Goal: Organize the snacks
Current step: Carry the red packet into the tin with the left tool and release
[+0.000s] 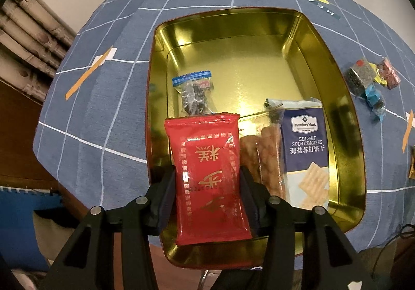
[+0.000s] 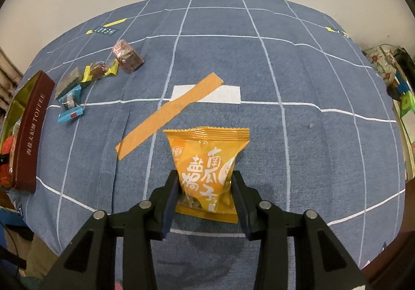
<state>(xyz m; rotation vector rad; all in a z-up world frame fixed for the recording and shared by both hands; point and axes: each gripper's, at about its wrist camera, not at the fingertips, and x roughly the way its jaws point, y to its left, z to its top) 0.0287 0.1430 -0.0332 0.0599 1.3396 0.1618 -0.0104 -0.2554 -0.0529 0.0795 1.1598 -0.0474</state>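
A table draped in a blue cotton cloth with a white grid fills both views. On it sits a large rectangular metal tin with a shiny gold inside and dark red outer wall, lid off so snacks can be dropped in. Already lying flat on its floor, side by side along the near end, are a navy and white packet of sea salt soda crackers, a clear sleeve of brown fried snacks, and further back a small clear sweet with a blue crimped edge.

The left gripper points steeply down over the near left part of the tin. A glossy red foil packet with gold characters stands between its black fingers; the grip looks loose, likely letting the packet settle beside the others.

The right gripper waits over bare cloth, well apart from the tin, its fingers pressed on the sides of an orange foil packet of pumpkin seeds, probably next to go in.

Near the tin's right wall a cluster of small wrapped sweets in blue, yellow and pink lies unsorted
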